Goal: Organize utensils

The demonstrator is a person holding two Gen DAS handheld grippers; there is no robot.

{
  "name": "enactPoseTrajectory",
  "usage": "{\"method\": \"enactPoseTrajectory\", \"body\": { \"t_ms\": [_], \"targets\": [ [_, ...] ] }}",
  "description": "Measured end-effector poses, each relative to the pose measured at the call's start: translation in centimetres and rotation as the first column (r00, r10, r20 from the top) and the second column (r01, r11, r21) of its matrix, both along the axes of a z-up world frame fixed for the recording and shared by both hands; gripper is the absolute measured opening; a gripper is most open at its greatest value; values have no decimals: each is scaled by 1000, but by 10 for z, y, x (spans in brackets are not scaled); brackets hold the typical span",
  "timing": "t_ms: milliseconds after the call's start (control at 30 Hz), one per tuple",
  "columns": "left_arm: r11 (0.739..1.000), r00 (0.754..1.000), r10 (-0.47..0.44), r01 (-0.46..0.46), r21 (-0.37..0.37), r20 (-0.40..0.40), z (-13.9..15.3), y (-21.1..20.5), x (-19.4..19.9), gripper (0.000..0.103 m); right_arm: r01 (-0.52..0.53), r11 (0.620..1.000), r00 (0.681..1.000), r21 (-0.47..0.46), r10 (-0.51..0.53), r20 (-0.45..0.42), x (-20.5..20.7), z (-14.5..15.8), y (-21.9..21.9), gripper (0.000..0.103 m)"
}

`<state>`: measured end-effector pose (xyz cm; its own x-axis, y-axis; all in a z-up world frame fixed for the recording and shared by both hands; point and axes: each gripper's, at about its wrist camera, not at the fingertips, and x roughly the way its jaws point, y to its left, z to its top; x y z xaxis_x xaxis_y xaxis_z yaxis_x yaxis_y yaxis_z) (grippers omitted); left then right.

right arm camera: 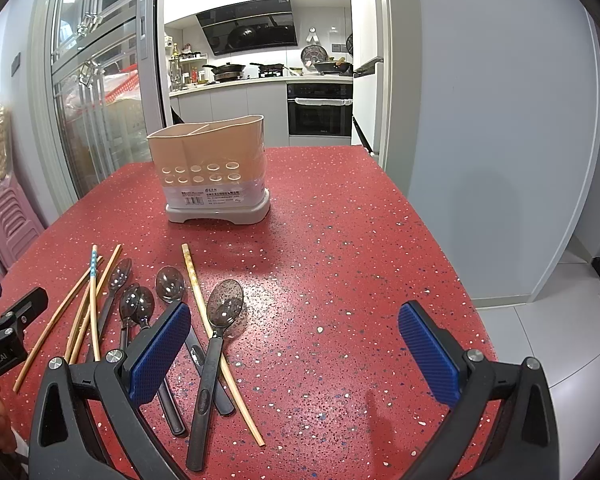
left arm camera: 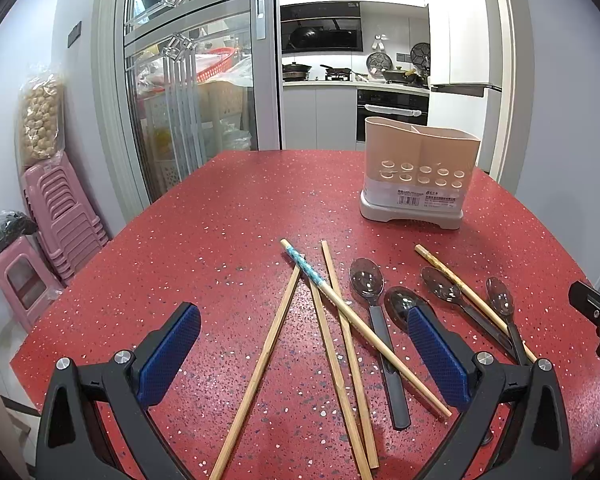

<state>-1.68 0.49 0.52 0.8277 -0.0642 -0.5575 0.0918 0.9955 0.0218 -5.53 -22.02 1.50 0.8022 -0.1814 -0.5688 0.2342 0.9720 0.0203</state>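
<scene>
Left wrist view: a beige utensil holder (left arm camera: 420, 168) stands upright on a grey base at the far right of the red speckled desk (left arm camera: 220, 220). Its front wall has two rows of round holes and a barcode label, and a divider splits its top into compartments. Nearer the camera lie bamboo chopsticks (left arm camera: 268, 344), some crossing each other; one chopstick with a blue patterned end (left arm camera: 312, 272) lies over the plain ones. Right of them are spoons (left arm camera: 366, 280) with clear grey bowls and black handles, and another patterned chopstick (left arm camera: 452, 276) crosses the spoons at the right. The left hand-held gripper (left arm camera: 304, 356) is spread wide above the chopsticks, its blue pads (left arm camera: 168, 356) apart, holding nothing and touching nothing. The dark tip of the right hand-held gripper (left arm camera: 596, 316) shows at the right edge.

Right wrist view: the utensil holder (right arm camera: 212, 168) stands upright near the middle of the desk (right arm camera: 360, 240), well apart from the loose utensils. The chopsticks (right arm camera: 88, 308) fan out at the left, the spoons (right arm camera: 172, 288) just beside them, bowls pointing toward the holder. One spoon (right arm camera: 224, 308) lies across a pale chopstick (right arm camera: 204, 312). The right hand-held gripper (right arm camera: 296, 356) is wide open and empty; its left pad (right arm camera: 160, 356) hangs over the spoon handles, and whether it touches them cannot be told. Part of the left hand-held gripper (right arm camera: 12, 320) is at the left edge.
</scene>
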Motion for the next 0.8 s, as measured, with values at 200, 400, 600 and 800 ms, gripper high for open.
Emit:
{"method": "enactPoseTrajectory", "body": {
  "t_ms": [200, 400, 600, 800],
  "targets": [
    [1000, 1000, 0, 0, 2, 1, 0, 0, 1, 103, 1, 1000, 1000, 0, -1, -1, 0, -1, 1, 103],
    [1000, 1000, -1, 1, -1, 0, 0, 0, 0, 103, 0, 1000, 1000, 0, 0, -2, 0, -1, 1, 103],
    [1000, 1000, -1, 1, 0, 1, 0, 0, 1, 103, 0, 1000, 1000, 0, 0, -3, 0, -2, 1, 103],
    [1000, 1000, -3, 3, 1, -2, 0, 0, 1, 103, 0, 1000, 1000, 1, 0, -3, 0, -2, 1, 103]
  ]
}}
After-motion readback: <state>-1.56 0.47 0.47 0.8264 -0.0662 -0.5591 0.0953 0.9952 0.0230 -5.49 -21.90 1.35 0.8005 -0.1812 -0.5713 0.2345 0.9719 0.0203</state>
